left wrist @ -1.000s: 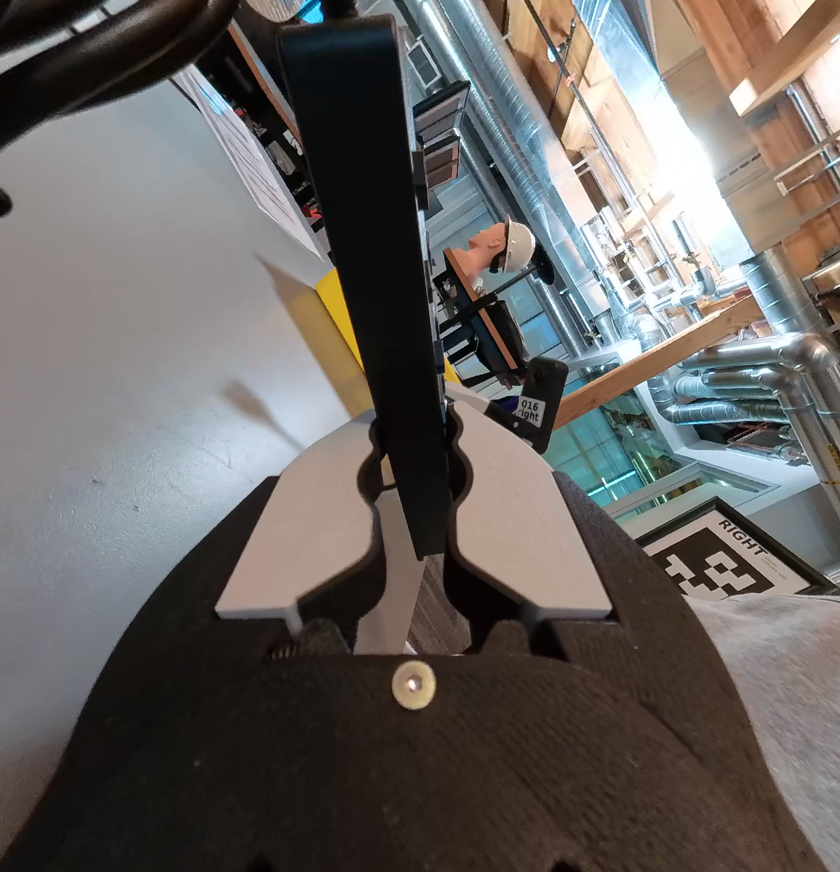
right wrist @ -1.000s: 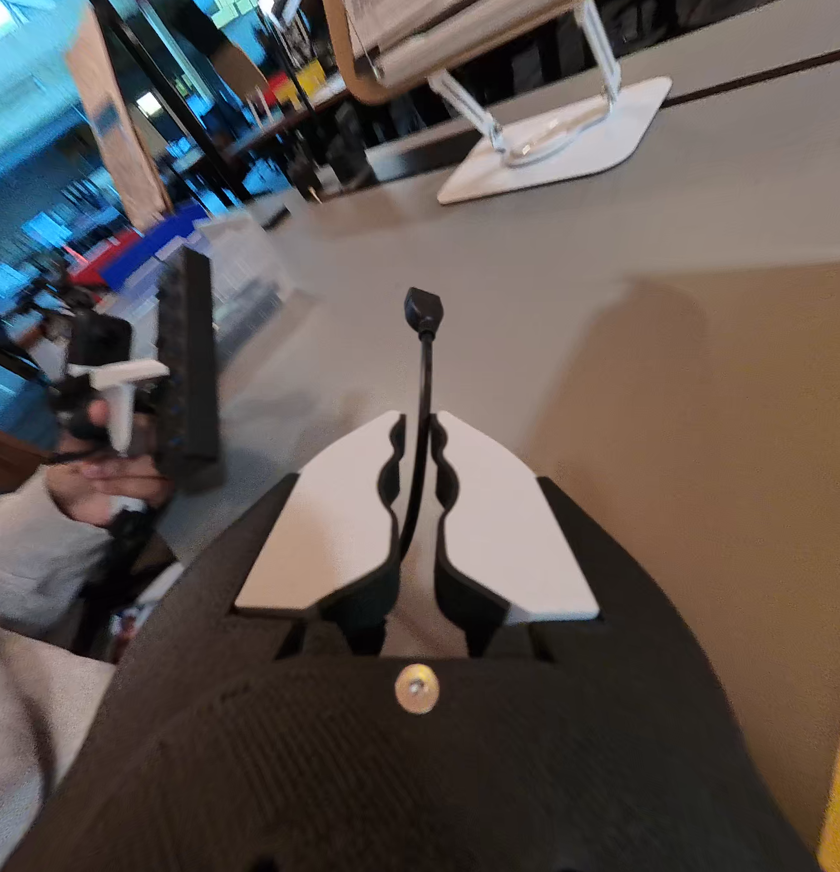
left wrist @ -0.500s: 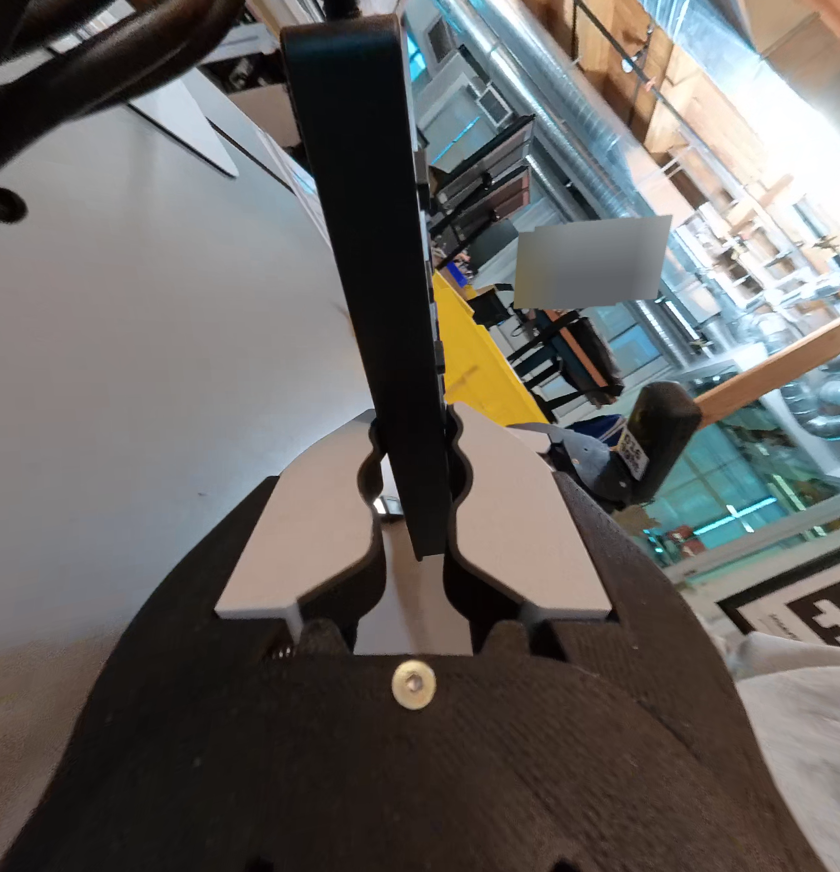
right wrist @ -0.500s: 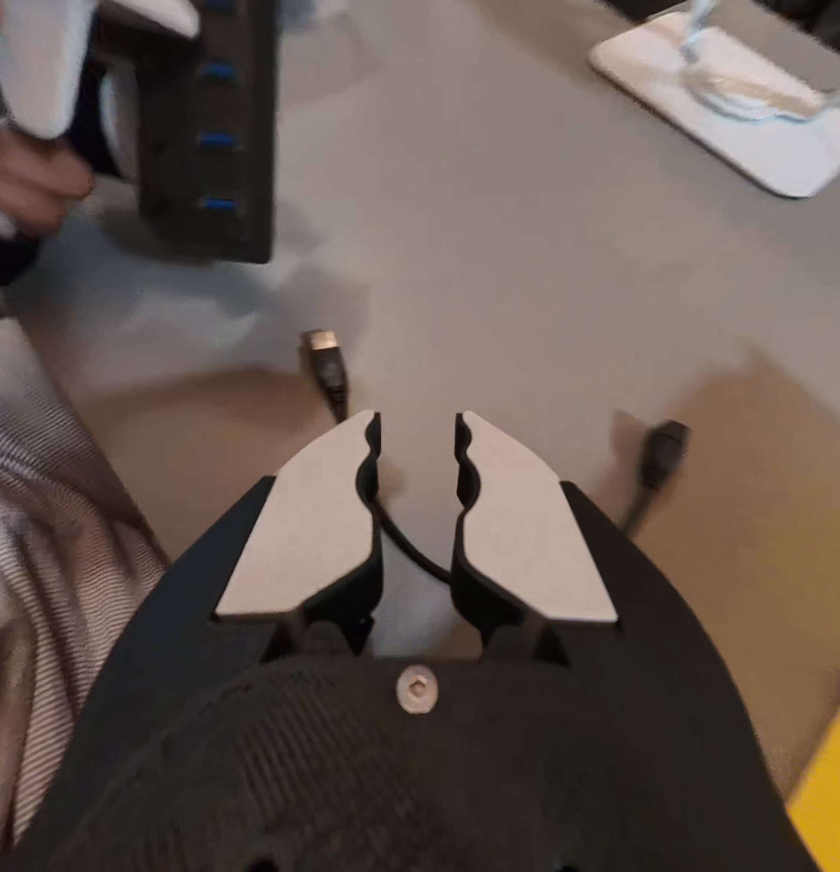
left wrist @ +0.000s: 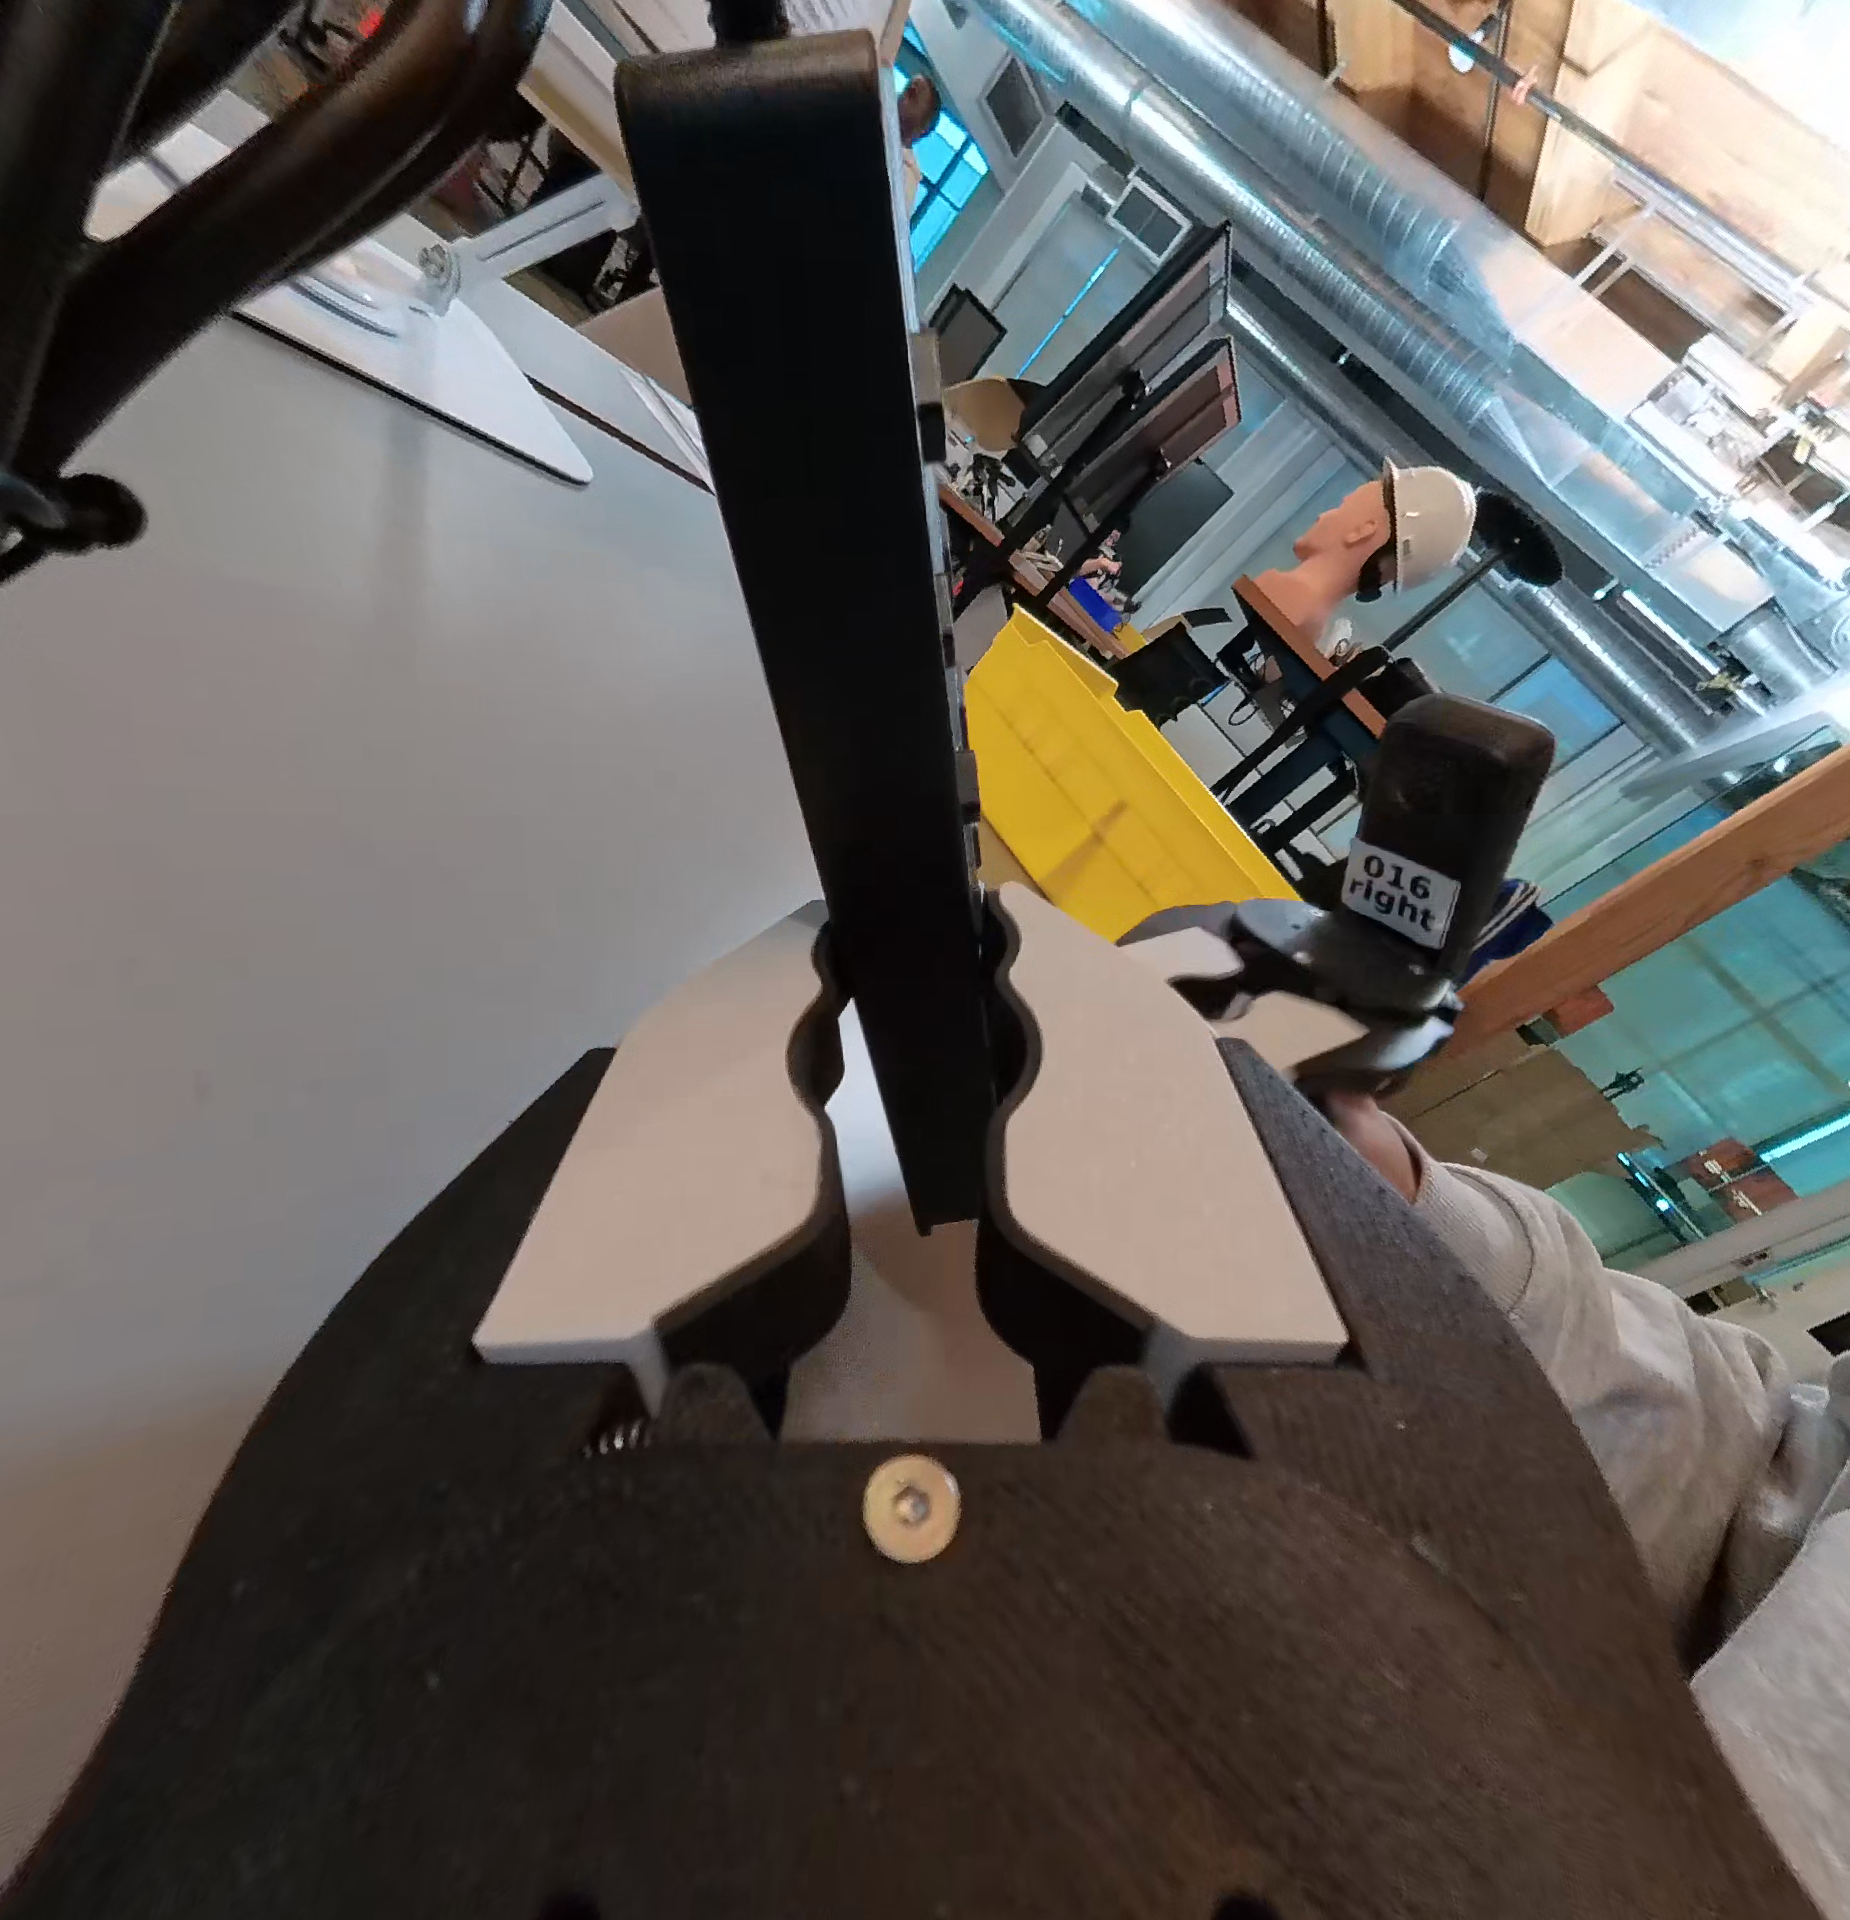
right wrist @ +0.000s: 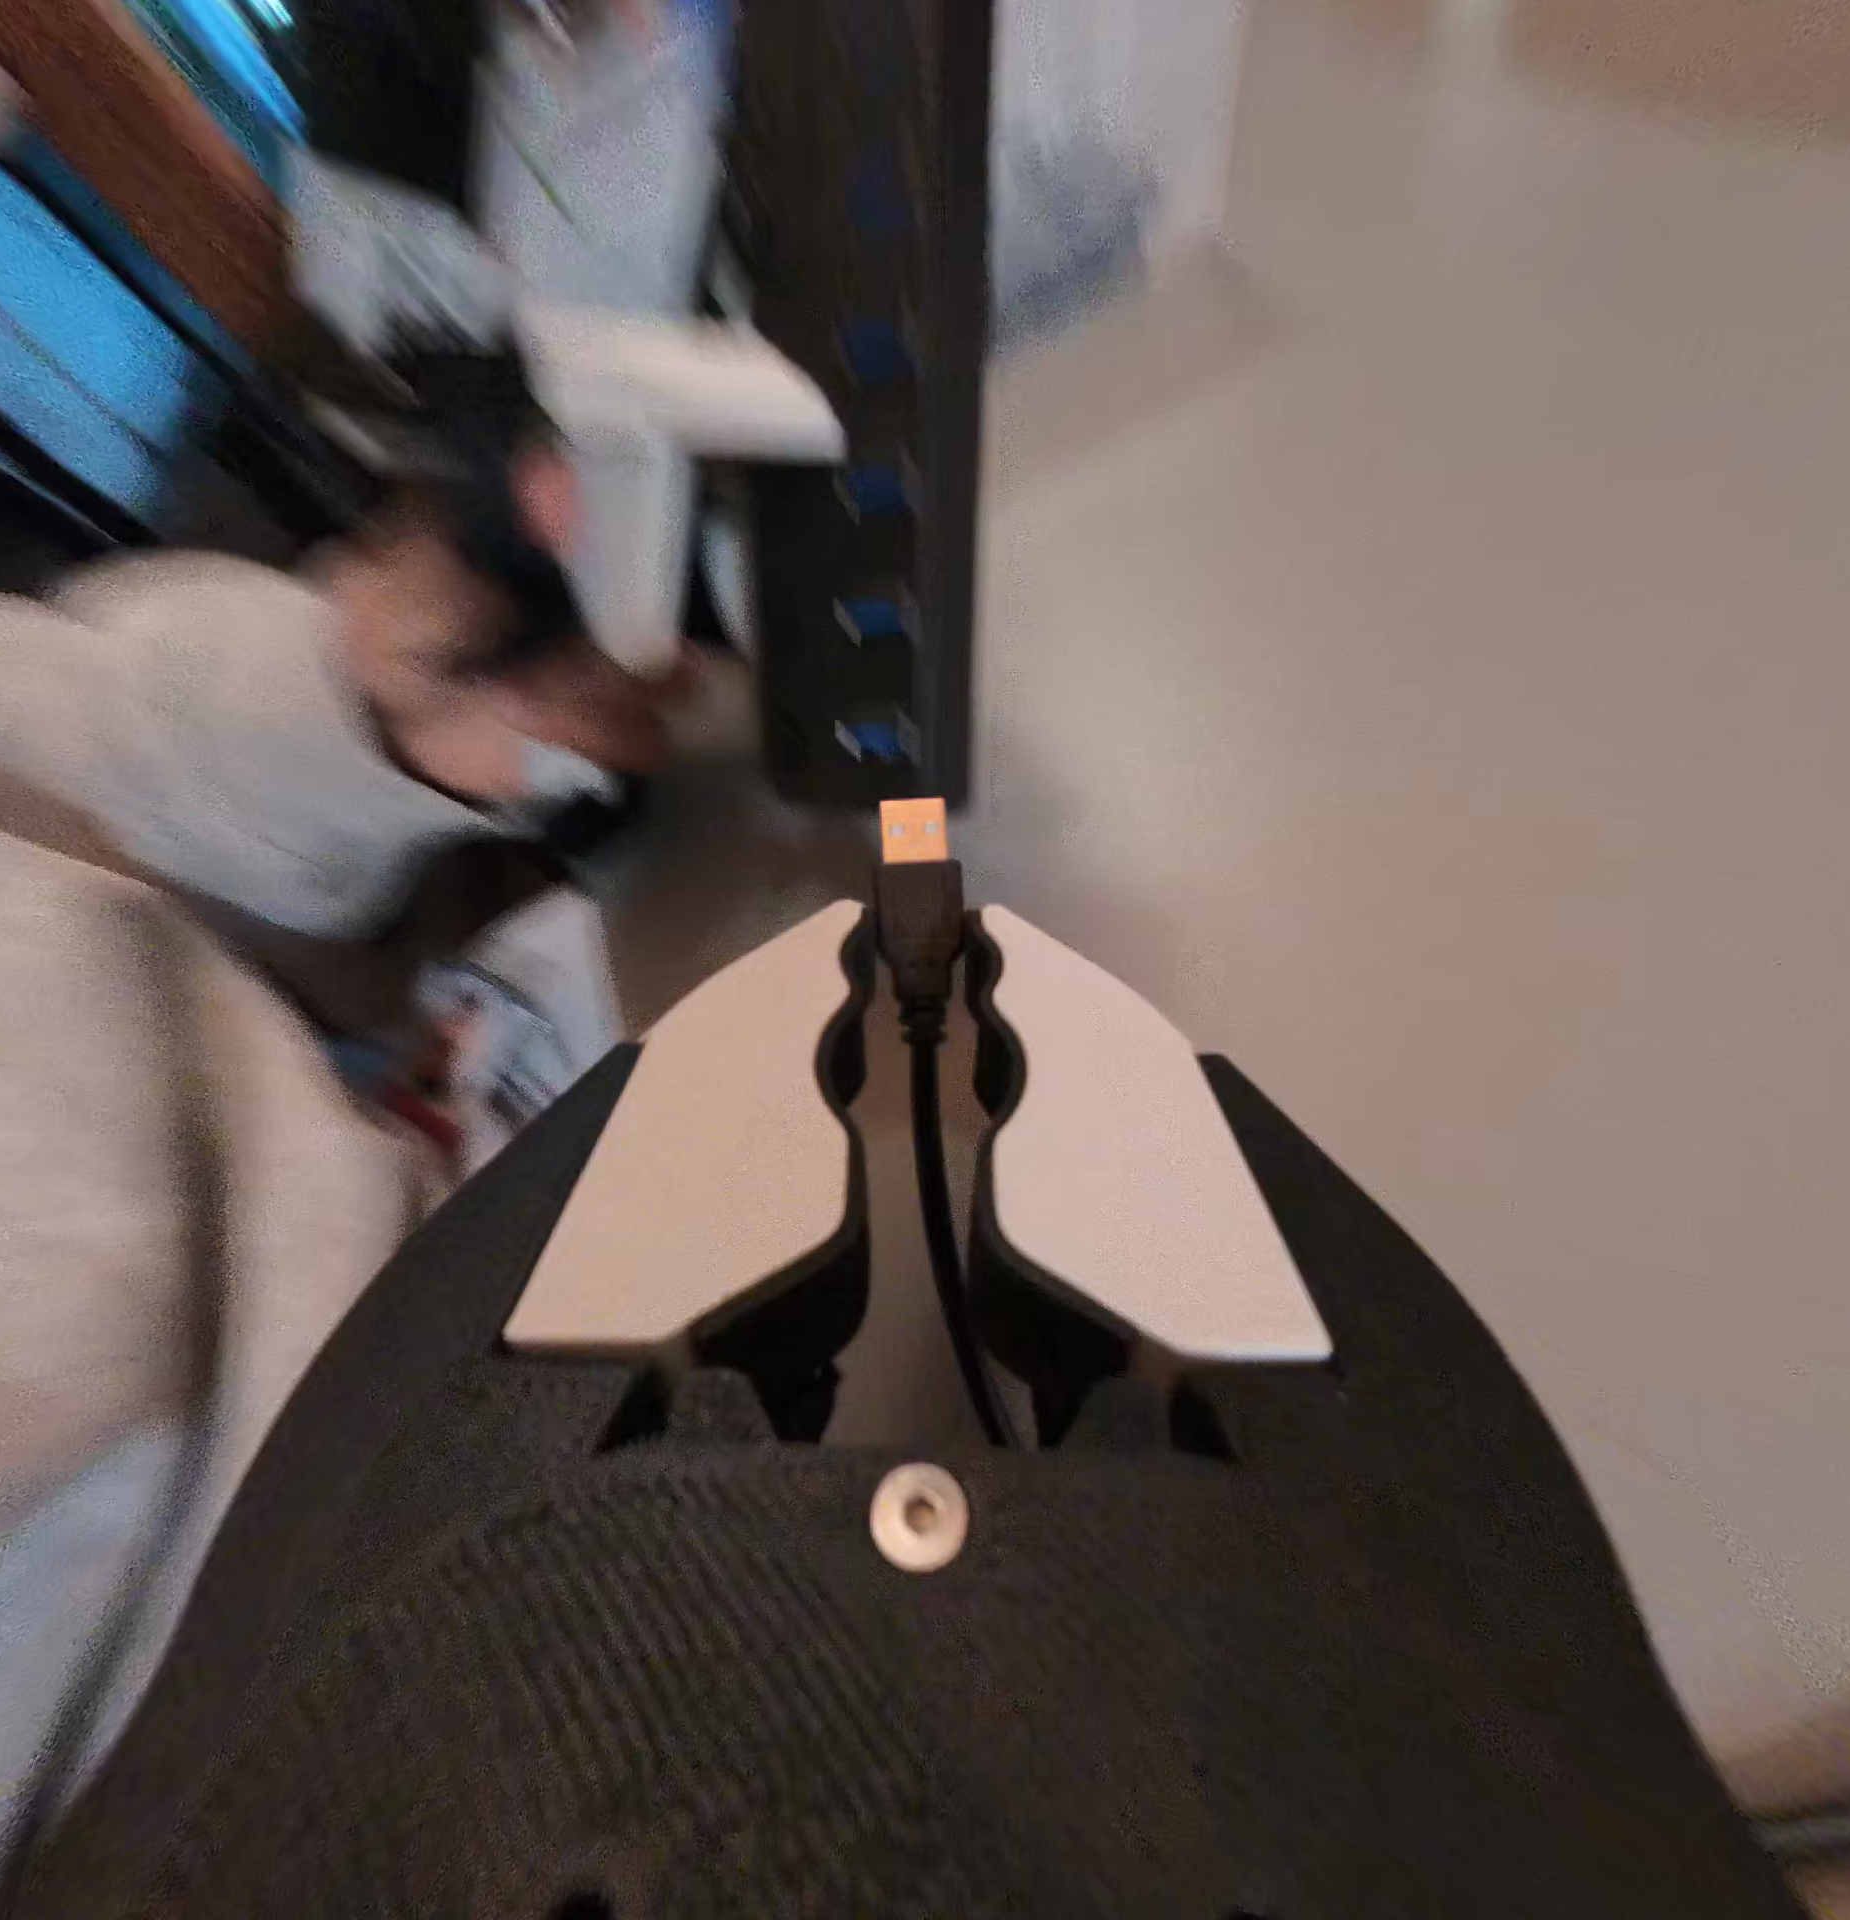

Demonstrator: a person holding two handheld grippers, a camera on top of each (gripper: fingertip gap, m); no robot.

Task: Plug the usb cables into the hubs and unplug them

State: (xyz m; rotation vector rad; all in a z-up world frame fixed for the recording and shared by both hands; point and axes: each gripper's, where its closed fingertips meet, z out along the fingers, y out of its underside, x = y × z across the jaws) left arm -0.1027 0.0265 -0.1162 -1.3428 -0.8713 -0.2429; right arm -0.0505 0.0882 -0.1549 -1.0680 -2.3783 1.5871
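My left gripper is shut on a long black USB hub and holds it upright above the grey table. In the right wrist view the same hub stands ahead, blurred, with a column of blue ports facing me. My right gripper is shut on a black USB cable plug; its metal tip points at the hub's lowest port, a short way off. The other gripper shows at the right of the left wrist view, and at the left of the right wrist view, blurred.
A yellow bin sits behind the hub. A white stand base lies on the grey table at the back. Thick black cables hang at upper left. A person's grey sleeves are at the right.
My right gripper let go of one cable end, closed on the USB plug that lay on the table, and lifted it toward the hub. My left gripper kept hold of the hub and turned.
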